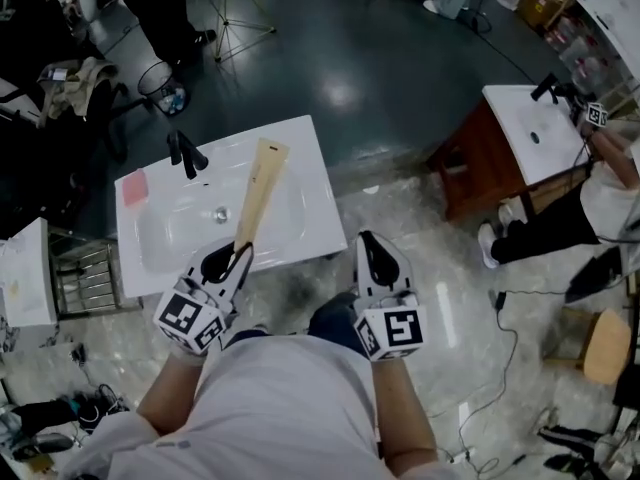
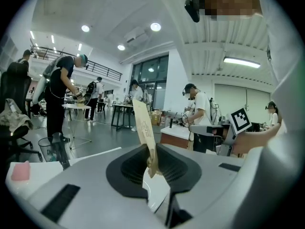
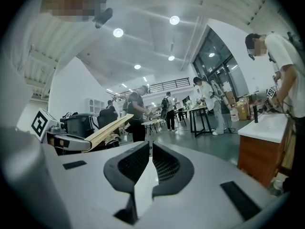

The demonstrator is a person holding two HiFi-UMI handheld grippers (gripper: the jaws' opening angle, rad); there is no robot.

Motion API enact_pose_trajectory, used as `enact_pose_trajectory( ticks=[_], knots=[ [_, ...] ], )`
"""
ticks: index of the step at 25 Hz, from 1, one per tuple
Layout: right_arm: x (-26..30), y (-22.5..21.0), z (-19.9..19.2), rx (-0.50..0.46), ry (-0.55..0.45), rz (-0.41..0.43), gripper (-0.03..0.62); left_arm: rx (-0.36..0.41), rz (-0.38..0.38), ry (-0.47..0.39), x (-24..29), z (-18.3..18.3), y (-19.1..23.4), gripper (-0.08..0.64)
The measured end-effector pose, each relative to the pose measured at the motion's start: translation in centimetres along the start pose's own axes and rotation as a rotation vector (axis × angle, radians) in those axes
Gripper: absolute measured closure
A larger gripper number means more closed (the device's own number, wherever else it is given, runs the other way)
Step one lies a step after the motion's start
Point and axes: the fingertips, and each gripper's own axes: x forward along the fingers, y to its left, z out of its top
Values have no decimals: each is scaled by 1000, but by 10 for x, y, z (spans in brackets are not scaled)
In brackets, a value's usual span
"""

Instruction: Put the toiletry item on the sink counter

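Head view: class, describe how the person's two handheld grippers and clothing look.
Both the left gripper and right gripper have white, tapering shells with black-padded tongs. Each carries a white cube printed with black square markers. The person wears a white shirt.

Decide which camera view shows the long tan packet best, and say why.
The head view: the whole tan packet shows, one end clamped in the left gripper, the rest reaching over the white sink. The left gripper view shows it foreshortened between the jaws. The right gripper view catches only part of it, off to the left.
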Motion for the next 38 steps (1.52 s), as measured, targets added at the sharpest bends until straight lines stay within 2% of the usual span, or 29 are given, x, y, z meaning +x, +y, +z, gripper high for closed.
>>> enact_pose_trajectory(
  ticks=[9, 18, 25, 38],
  knots=[
    [13, -70, 25, 6, 25, 136, 561, -59, 133, 23, 64, 19, -25, 495],
    [11, -104, 44, -5, 79, 249, 561, -124, 246, 17, 93, 35, -44, 495],
    [13, -115, 46, -2, 105, 271, 561, -242, 282, 21, 106, 18, -47, 495],
    [23, -115, 29, 1, 191, 286, 561, -326, 295, 24, 142, -12, -17, 495]
  ],
)
